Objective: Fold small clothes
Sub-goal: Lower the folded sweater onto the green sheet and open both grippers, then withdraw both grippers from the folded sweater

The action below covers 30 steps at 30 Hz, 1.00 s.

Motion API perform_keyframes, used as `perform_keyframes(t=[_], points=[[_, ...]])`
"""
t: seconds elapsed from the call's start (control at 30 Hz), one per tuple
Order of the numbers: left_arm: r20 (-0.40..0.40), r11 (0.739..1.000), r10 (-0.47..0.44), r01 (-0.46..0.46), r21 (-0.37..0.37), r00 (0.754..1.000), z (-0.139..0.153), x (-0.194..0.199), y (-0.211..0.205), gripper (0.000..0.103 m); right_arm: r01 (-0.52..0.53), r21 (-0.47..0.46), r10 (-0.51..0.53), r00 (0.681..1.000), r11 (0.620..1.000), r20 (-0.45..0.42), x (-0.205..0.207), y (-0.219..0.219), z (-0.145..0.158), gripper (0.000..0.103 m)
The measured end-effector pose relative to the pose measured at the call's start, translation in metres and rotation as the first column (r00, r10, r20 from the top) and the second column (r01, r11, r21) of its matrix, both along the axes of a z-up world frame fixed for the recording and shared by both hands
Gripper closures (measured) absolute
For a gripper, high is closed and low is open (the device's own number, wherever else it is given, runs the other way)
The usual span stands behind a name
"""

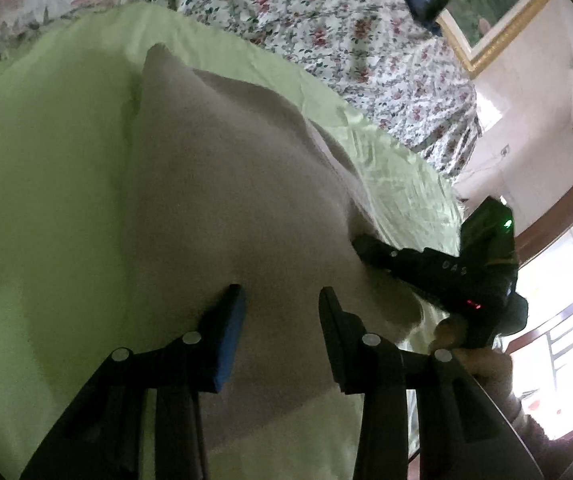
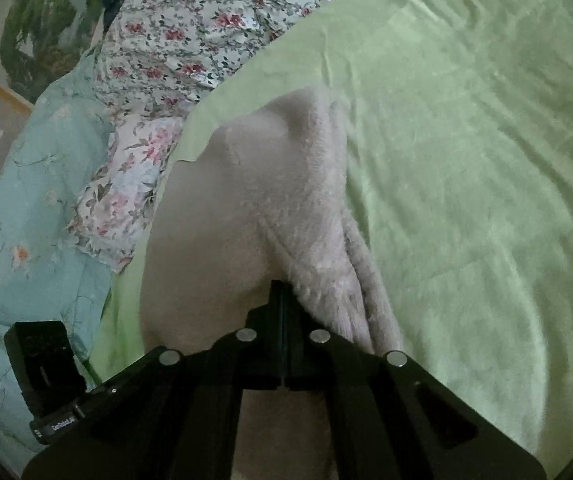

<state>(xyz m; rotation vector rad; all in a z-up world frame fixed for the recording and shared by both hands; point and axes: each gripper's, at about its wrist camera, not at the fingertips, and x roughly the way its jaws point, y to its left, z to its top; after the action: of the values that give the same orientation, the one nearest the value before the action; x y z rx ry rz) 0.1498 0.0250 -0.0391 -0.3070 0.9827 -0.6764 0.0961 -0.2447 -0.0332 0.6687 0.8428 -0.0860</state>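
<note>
A small pale beige fleecy garment (image 1: 226,184) lies on a light green sheet (image 1: 38,168). My left gripper (image 1: 282,300) is open, its fingers standing over the garment's near part with cloth showing between them. My right gripper (image 2: 280,286) is shut on a fold of the same garment (image 2: 278,184) and lifts that edge a little off the sheet (image 2: 466,160). In the left wrist view the right gripper (image 1: 360,246) comes in from the right, its tip pinching the garment's right edge.
A floral quilt (image 1: 326,28) is bunched at the far side of the bed, with a pale blue floral cover (image 2: 26,208) beside it. A gold-framed picture (image 1: 498,12) hangs on the wall. A bright window (image 1: 558,320) is at the right.
</note>
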Motion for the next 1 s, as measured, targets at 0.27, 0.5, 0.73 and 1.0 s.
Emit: perform_keyframes(t=[0.27, 0.5, 0.73, 1.0], points=[[0.002, 0.997, -0.004, 0.004, 0.079, 1.000, -0.016, -0.044, 0.022, 0.057, -0.103, -0.276, 0.090, 0.994, 0.956, -0.060, -0.050, 0.037, 0.018, 0.100], [0.011, 0.988, 0.033, -0.035, 0.148, 0.999, -0.024, -0.051, 0.015, 0.058, -0.069, -0.277, 0.047, 0.995, 0.958, -0.085, -0.059, 0.022, -0.005, 0.102], [0.026, 0.981, 0.050, -0.054, 0.187, 0.998, -0.013, -0.067, 0.016, 0.055, -0.066, -0.278, 0.042, 0.995, 0.958, -0.093, -0.060, 0.030, 0.001, 0.100], [0.049, 0.957, 0.113, -0.122, 0.262, 0.992, -0.004, -0.094, 0.038, 0.036, -0.070, -0.300, 0.033, 0.991, 0.952, -0.129, -0.091, 0.044, 0.014, 0.099]])
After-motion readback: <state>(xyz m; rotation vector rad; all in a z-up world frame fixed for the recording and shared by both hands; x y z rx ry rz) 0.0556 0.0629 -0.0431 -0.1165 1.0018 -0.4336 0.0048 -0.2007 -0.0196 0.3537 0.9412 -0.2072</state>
